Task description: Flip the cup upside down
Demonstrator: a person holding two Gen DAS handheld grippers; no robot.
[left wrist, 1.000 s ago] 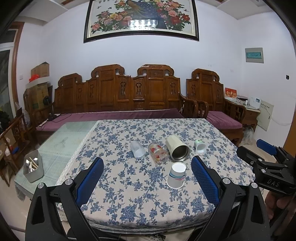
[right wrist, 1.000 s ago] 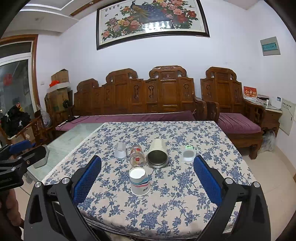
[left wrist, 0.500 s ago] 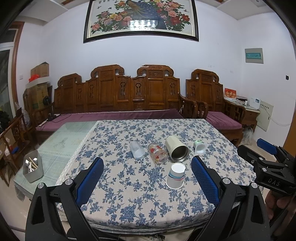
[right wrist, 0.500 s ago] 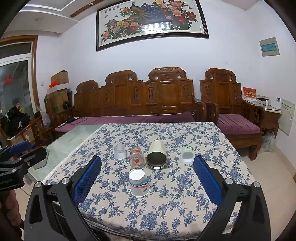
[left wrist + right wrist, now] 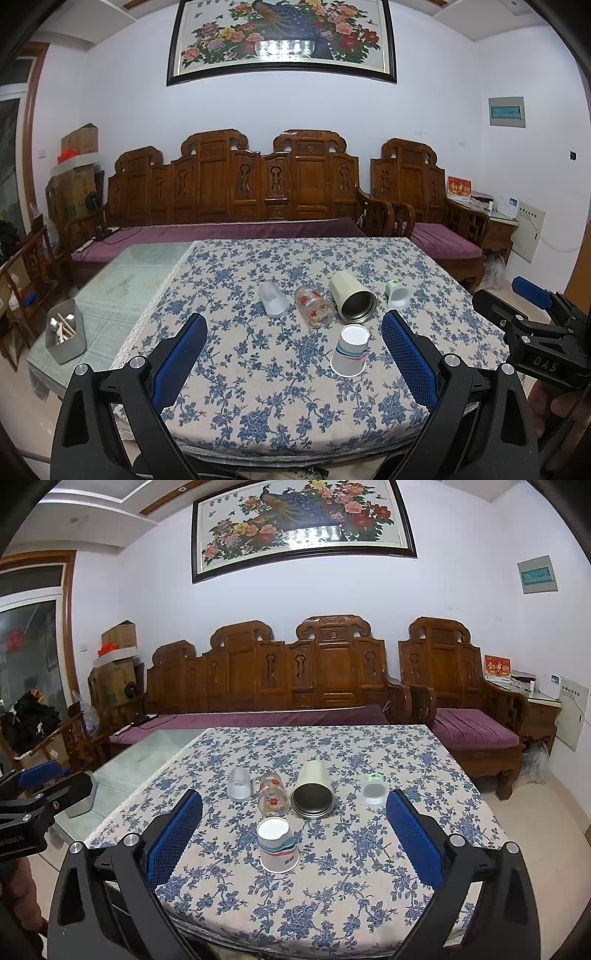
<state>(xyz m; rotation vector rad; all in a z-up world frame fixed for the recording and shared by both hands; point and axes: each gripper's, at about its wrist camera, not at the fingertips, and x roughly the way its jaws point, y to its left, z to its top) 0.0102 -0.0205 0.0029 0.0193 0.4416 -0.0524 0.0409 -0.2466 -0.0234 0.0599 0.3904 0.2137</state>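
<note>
A paper cup with blue and red stripes is seen standing upside down on the counter, its wide rim on the blue-flowered tablecloth and its white base facing up. In the right wrist view the same cup sits near the front edge, between the 2 blue pads of the right hand-held gripper, which is held wide open and clear of everything. The left hand-held gripper is likewise spread wide and grips nothing; the cup lies toward its right pad but is not touched.

Just behind the paper cup, 4 other vessels are laid on their sides in a row: a clear plastic cup, a glass with red flowers, a cream steel tumbler with its dark mouth turned toward the cameras, and a small white cup with a green base, whose markings are too small to be made out. The glass and the tumbler appear to be touching. A grey bin holding utensils is set on the bare glass part of the counter at the left.
</note>
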